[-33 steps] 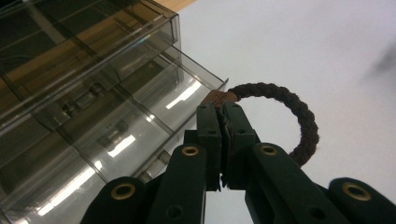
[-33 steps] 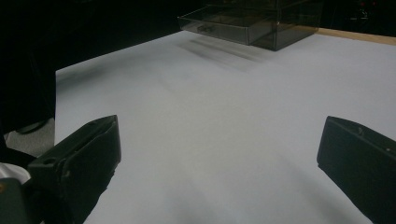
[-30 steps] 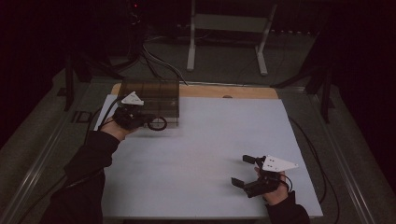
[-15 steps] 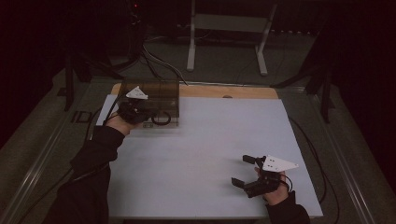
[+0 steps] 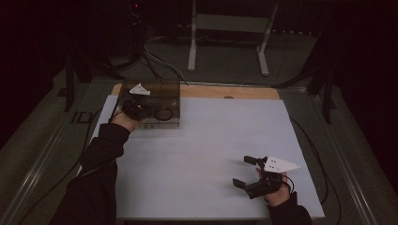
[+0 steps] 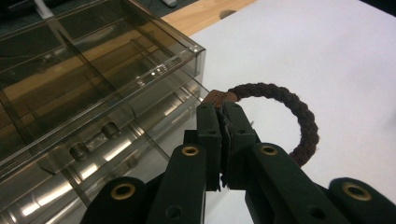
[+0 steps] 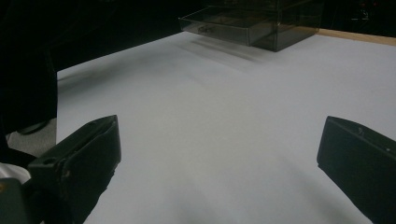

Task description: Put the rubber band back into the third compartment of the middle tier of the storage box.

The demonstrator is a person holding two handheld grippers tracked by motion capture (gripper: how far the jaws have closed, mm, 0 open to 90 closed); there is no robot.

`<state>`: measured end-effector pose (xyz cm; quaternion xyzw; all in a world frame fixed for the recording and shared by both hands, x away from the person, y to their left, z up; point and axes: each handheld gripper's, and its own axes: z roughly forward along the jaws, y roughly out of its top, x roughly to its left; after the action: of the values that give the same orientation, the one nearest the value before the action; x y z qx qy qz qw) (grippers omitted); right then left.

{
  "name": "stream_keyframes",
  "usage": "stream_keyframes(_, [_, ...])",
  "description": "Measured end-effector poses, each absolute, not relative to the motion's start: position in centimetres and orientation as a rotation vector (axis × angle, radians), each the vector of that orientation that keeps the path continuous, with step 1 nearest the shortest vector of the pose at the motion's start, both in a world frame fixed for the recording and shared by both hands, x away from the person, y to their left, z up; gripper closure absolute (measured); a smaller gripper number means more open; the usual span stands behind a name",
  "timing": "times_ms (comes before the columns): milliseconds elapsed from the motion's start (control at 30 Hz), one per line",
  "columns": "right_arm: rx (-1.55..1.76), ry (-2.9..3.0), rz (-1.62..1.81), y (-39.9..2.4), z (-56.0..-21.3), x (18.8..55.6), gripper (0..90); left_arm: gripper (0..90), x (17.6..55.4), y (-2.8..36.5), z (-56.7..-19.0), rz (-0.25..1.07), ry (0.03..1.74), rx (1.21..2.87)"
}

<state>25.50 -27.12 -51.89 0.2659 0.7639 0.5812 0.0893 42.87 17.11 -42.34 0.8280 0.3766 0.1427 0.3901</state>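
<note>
Left gripper view: left gripper has its jaws pressed together on the tan tag of a dark braided ring, held just beside the open front of the smoky clear drawer box. The high view gives only a dark loop at the box, the pinch hidden by the hand. Right gripper sits well apart from the box on the white mat, jaws spread, nothing between them. Wooden strip runs right of the box.
</note>
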Motion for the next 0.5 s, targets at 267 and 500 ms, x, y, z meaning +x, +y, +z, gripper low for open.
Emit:
stream_keyframes(267, [0.792,2.273,1.732,-27.1,-51.9,25.5,0.0,88.5,43.8,16.9,-43.6,0.379,1.003,2.080])
stream_keyframes(500, [0.790,2.274,1.732,-27.1,-51.9,25.5,0.0,88.5,44.5,16.8,-44.7,0.378,1.031,2.059])
